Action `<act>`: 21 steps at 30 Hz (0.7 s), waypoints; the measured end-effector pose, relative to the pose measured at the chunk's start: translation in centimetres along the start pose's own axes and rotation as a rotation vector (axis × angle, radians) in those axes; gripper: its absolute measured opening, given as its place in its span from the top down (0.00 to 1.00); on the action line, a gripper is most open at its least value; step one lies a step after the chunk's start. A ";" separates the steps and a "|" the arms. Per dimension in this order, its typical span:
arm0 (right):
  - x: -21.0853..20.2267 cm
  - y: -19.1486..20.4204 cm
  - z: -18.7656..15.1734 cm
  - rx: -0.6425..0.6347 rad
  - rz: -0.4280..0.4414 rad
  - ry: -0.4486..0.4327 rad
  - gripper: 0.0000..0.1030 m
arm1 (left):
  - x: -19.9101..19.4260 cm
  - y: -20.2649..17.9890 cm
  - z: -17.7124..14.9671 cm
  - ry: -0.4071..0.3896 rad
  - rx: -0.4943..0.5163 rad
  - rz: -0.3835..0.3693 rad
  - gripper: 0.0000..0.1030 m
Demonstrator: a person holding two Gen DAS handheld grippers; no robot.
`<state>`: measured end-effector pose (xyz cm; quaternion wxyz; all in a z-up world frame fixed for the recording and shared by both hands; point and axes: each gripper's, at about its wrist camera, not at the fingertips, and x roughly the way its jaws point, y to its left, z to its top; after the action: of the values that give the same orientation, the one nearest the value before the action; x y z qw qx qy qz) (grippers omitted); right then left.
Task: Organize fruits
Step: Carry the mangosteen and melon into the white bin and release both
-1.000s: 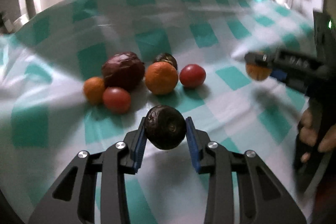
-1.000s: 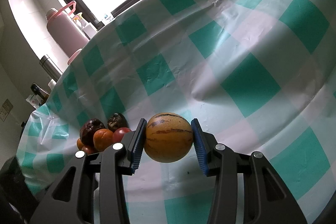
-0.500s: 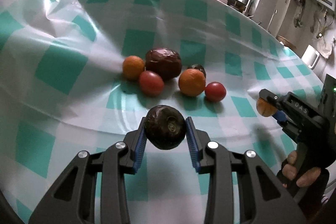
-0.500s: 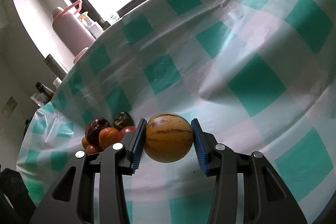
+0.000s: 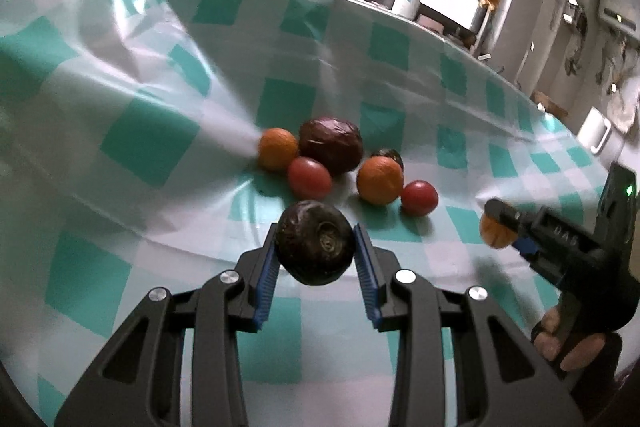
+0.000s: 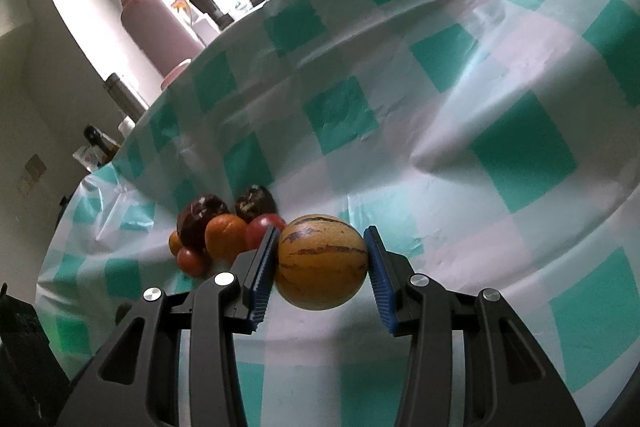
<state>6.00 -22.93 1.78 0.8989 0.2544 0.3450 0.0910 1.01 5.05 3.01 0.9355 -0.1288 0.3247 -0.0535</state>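
The left tool [image 5: 316, 255] is clamped on a dark wrinkled passion fruit [image 5: 315, 242], held clear above the checked worktop [image 5: 152, 131]. Just ahead of it lies a cluster of six: two oranges [image 5: 379, 180], two red tomatoes [image 5: 309, 178], one large dark purple fruit [image 5: 331, 145] and one small dark fruit [image 5: 389, 155] half hidden behind. The right tool [image 6: 322, 267] grips one yellow striped melon [image 6: 322, 261], with the cluster off to its left.
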 end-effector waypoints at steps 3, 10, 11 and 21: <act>-0.1 0.6 -0.6 -0.014 0.017 0.026 0.58 | -1.3 1.0 -0.6 0.001 -0.049 -0.009 0.65; -1.6 3.6 -4.0 -0.041 0.069 0.058 0.58 | -4.4 3.3 -2.3 0.009 -0.065 0.014 0.65; -1.9 4.4 -4.7 -0.060 0.073 0.068 0.58 | -5.0 3.7 -2.5 0.011 -0.066 0.022 0.65; -5.5 8.0 -10.4 -0.172 0.062 0.142 0.58 | -8.4 4.8 -5.1 0.021 -0.017 0.070 0.65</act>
<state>-4.93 -13.91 2.54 0.8874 0.1797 0.3908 0.1658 -8.67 10.19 2.86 0.9322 -0.1248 0.3391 -0.0192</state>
